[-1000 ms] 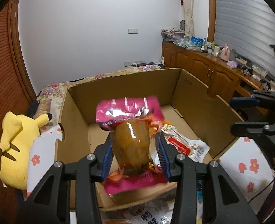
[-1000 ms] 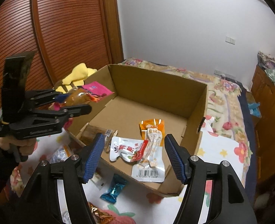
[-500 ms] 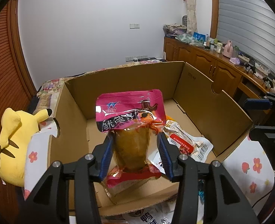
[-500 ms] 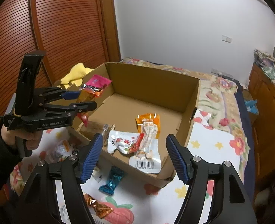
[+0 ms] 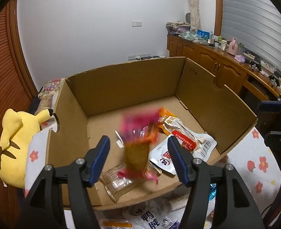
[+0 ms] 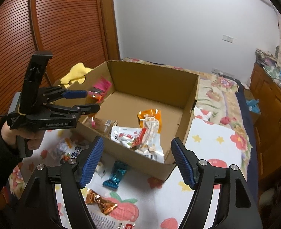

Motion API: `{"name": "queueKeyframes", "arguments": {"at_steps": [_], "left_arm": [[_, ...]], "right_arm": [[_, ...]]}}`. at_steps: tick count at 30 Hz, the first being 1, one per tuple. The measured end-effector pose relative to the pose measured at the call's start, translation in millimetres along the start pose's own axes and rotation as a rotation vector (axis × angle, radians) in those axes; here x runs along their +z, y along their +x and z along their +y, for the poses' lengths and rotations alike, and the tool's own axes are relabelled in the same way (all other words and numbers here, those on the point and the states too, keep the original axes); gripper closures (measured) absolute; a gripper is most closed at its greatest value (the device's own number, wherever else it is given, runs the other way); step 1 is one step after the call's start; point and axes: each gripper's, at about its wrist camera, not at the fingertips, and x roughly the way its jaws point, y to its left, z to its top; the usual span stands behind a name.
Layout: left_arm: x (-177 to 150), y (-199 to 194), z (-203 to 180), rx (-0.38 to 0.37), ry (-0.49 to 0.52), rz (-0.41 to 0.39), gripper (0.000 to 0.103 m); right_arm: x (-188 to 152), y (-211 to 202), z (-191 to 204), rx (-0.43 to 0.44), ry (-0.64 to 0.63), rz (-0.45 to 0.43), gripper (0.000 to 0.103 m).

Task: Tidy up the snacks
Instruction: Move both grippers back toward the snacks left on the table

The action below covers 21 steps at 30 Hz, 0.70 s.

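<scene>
My left gripper (image 5: 138, 158) is open over the near-left corner of the cardboard box (image 5: 132, 80). A pink snack packet with a brown piece inside (image 5: 138, 143) is blurred between and below its fingers, falling free into the box. In the right wrist view the left gripper (image 6: 87, 102) stands open over the box's left wall (image 6: 100, 72), with the pink packet (image 6: 100, 86) beside it. My right gripper (image 6: 136, 164) is open and empty above the bed before the box. White and orange packets (image 6: 146, 133) lie inside the box.
A yellow plush toy (image 5: 16, 141) lies left of the box. Loose snacks lie on the floral bedspread: a blue candy (image 6: 115, 175), an orange wrapper (image 6: 100, 202), white packets (image 6: 68, 148). A clear packet (image 5: 119, 181) lies in the box. A wooden cabinet (image 5: 216, 63) stands to the right.
My left gripper has opened and let go of the pink packet, which drops into the box. The right gripper stays open and has drawn back slightly.
</scene>
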Motion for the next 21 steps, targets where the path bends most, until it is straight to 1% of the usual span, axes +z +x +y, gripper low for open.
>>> {"name": "queueKeyframes", "arguments": {"at_steps": [1, 6, 10, 16, 21], "left_arm": [[0, -2, 0, -0.005, -0.001, -0.007, 0.033], [-6, -22, -5, -0.011, 0.011, -0.036, 0.032], [-18, -44, -9, -0.021, 0.023, -0.059, 0.032], [-54, -75, -10, -0.021, 0.031, -0.07, 0.032], [-87, -82, 1, -0.007, -0.002, -0.048, 0.032]], "right_arm": [[-1, -2, 1, -0.002, 0.0, 0.0, 0.028], [-9, -14, 8, -0.007, 0.006, -0.008, 0.028], [-24, -21, 15, -0.001, 0.021, -0.009, 0.027], [-54, -25, 32, 0.013, 0.043, 0.005, 0.027], [-84, -21, 49, 0.037, 0.07, 0.028, 0.027]]}}
